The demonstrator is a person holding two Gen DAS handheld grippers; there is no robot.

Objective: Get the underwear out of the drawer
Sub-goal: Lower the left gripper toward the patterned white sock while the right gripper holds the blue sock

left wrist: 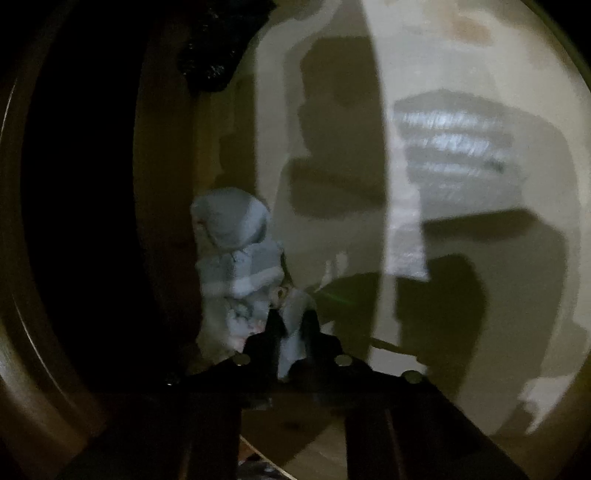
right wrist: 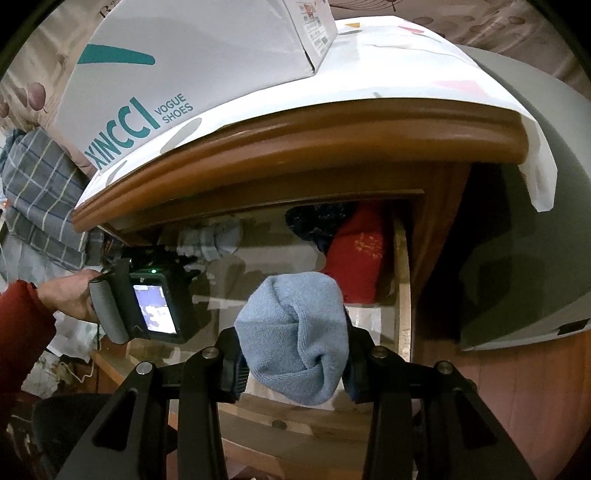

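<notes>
Under the brown wooden dresser top point(right wrist: 295, 140), the open drawer point(right wrist: 402, 280) still feeds both: right gripper point(right wrist: 293, 365) clamps a rolled blue terry-cloth underwear bundle point(right wrist: 295, 332) lifted clear, left gripper point(left wrist: 291, 325) pinches grey cloth point(left wrist: 236, 258) at its left edge.

I see a brown wooden cabinet point(right wrist: 332, 136) topped with a white cloth point(right wrist: 388, 70) and a shoebox point(right wrist: 192, 62); patterned wallpaper point(right wrist: 498, 22) behind, grey wall point(right wrist: 546, 240) beside.
</notes>
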